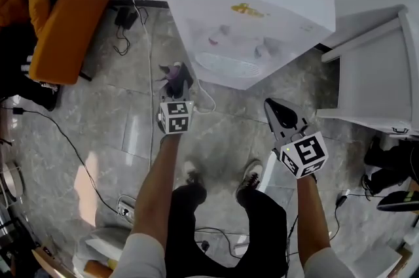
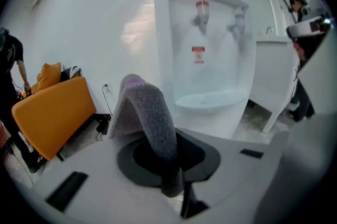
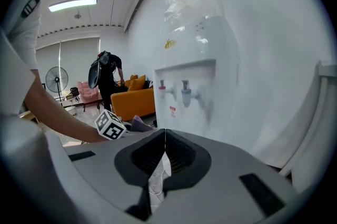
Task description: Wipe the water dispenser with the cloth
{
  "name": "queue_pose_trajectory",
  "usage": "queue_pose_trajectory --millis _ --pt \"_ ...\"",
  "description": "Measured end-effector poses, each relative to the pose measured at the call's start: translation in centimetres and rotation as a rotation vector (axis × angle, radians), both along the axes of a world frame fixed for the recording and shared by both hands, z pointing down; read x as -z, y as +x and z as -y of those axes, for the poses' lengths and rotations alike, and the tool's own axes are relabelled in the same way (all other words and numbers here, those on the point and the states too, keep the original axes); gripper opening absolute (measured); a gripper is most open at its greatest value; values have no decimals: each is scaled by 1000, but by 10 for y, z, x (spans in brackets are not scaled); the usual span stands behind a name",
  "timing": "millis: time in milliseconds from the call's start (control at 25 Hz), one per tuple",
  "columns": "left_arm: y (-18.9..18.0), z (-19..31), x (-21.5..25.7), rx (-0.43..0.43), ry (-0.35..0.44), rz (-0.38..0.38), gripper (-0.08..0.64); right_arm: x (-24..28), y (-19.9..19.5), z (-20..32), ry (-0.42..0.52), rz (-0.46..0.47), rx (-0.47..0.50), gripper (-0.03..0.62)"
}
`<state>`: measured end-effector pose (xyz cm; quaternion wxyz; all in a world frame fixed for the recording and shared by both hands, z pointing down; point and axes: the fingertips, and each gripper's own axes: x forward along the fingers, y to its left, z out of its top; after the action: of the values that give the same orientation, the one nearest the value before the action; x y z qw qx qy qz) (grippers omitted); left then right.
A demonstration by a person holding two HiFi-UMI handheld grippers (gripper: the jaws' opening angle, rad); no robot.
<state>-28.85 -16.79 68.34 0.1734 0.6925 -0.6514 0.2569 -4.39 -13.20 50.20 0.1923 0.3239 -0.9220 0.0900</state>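
The white water dispenser [image 1: 249, 15] stands on the floor just ahead of me, and its red and blue taps [image 2: 201, 11] face the left gripper view. A grey cloth with a purple edge [image 2: 148, 112] folds up out of my left gripper [image 1: 177, 82], which is shut on it a short way in front of the dispenser's lower left side. The cloth [image 1: 173, 72] does not touch the dispenser. My right gripper [image 1: 270, 104] hangs lower right of the dispenser, its jaws pressed together with nothing in them [image 3: 165, 133]. The right gripper view also shows the dispenser [image 3: 195, 75] and the left gripper's marker cube [image 3: 110, 125].
An orange sofa [image 1: 69, 25] stands at the left against the wall, with a plug and cables [image 1: 127, 20] on the floor beside it. A white cabinet [image 1: 376, 77] adjoins the dispenser on the right. My shoes [image 1: 252, 173] are below. A person [image 3: 108, 78] stands far back.
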Motion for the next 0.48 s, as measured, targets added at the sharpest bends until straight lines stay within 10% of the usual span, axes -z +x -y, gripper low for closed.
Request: queue_pose_trajectory --millis 480 --pt "48 67 -127 -71 47 6 46 -119 50 -5 -64 17 -83 14"
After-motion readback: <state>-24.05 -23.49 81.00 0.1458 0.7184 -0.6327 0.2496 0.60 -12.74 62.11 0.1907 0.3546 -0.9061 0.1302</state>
